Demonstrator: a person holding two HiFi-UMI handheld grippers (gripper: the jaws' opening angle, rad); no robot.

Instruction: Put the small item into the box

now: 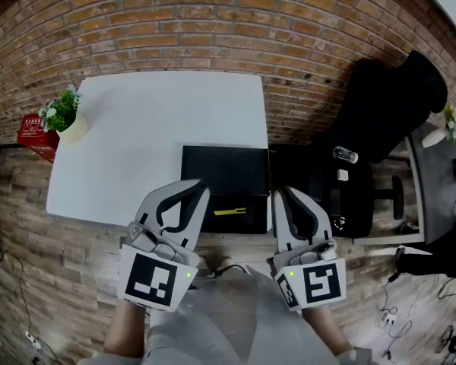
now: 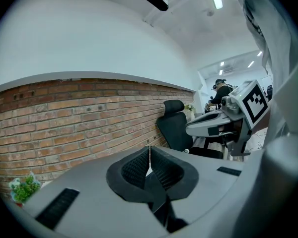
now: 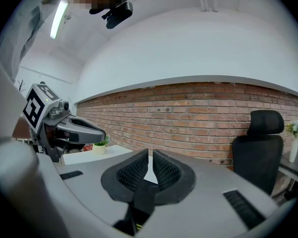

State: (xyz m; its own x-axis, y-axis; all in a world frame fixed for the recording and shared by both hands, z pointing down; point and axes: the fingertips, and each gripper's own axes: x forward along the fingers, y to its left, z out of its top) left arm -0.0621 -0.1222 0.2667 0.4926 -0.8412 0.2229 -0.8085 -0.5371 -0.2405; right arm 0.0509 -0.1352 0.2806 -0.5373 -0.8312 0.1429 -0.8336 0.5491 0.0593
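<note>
The small yellow strip-like item (image 1: 229, 212) lies at the near end of the flat black box (image 1: 224, 169); whether it is inside the box or on top is unclear. The box sits at the near edge of the white surface (image 1: 137, 143), with open room to its left. The left gripper (image 1: 201, 188) and right gripper (image 1: 280, 194) hover nearby, jaws together and empty

Showing white on the table (image 1: 137, 120), black on the box (image 1: 224, 175) and yellow on the small item (image 1: 229, 212). Displaying grey on the left gripper (image 1: 200, 186) and the right gripper (image 1: 280, 194), black ribbed texture on the pads (image 2: 134, 168), and black-and-white square patterns on the marker cubes (image 1: 150, 280). Presenting a red-brown brick pattern on the wall (image 1: 213, 21), green on the plant (image 1: 61, 109), cream on its pot (image 1: 74, 130), red on the container (image 1: 36, 135) and black on the chair (image 1: 387, 105).
</note>
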